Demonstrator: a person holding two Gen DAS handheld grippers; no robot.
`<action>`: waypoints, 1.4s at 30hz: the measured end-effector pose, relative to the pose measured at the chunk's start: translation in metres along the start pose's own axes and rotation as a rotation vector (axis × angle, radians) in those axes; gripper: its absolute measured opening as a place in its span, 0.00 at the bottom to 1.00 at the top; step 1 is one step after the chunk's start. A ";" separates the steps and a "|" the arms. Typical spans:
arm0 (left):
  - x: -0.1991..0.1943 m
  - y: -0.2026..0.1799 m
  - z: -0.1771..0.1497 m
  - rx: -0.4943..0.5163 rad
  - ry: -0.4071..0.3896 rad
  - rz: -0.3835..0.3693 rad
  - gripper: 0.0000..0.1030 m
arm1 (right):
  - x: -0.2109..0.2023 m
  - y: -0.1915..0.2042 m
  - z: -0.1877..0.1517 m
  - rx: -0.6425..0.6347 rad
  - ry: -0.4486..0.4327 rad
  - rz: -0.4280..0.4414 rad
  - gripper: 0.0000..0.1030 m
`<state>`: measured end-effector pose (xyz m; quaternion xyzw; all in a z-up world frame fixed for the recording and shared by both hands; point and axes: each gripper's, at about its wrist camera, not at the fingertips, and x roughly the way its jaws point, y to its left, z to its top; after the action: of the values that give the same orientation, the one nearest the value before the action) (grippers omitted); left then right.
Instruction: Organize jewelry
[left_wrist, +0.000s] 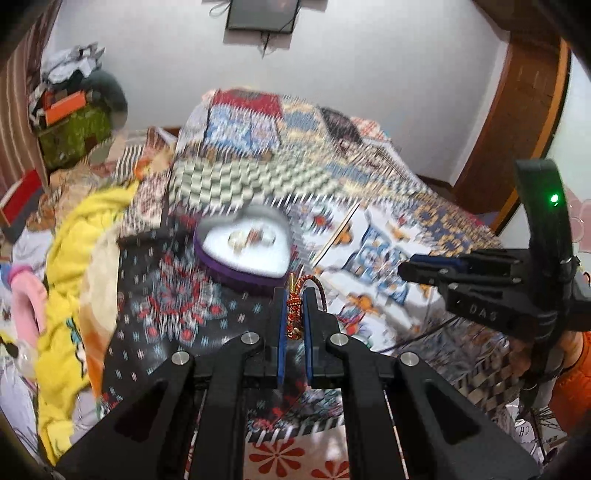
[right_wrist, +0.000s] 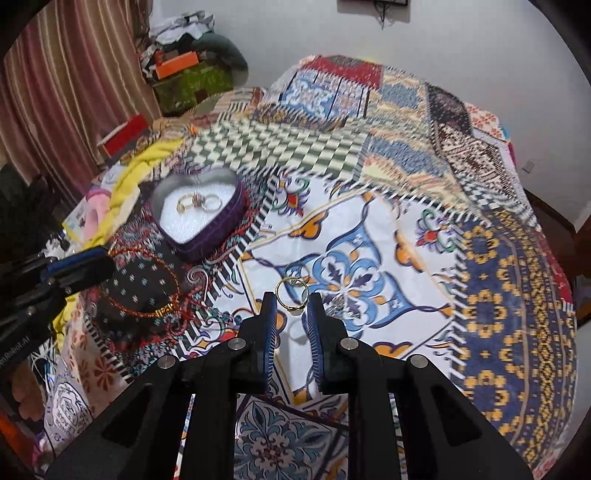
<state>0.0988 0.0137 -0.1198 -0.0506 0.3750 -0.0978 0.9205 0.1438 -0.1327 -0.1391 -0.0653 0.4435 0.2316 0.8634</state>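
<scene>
Right wrist view: thin gold ring (right_wrist: 291, 294) pinched between right gripper (right_wrist: 292, 300) fingertips, above patchwork bedspread (right_wrist: 480, 258). Left gripper (left_wrist: 294, 300) clenched on red-gold braided cord bracelet (left_wrist: 294, 314). Purple heart-shaped box (right_wrist: 201, 214) with white foam sits left on bedspread, three rings (right_wrist: 199, 202) inside.

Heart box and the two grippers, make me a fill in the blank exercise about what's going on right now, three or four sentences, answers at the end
1. The box holding the rings is shaped like a ____.
2. The left gripper is shut on a red and gold ____.
3. The right gripper holds a gold ____ between its fingertips.
4. The box's white padding already holds ____ rings.

Missing words: heart; cord bracelet; ring; three
</scene>
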 end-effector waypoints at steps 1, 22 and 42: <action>-0.004 -0.003 0.003 0.008 -0.012 -0.005 0.06 | -0.003 0.000 0.001 0.003 -0.009 0.002 0.14; -0.016 0.006 0.041 0.018 -0.115 0.026 0.06 | -0.024 0.017 0.025 -0.005 -0.116 0.053 0.15; 0.043 0.061 0.049 -0.070 -0.054 0.030 0.06 | 0.025 0.055 0.061 -0.079 -0.089 0.102 0.15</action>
<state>0.1724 0.0643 -0.1241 -0.0796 0.3538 -0.0693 0.9294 0.1760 -0.0557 -0.1171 -0.0664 0.3979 0.2952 0.8661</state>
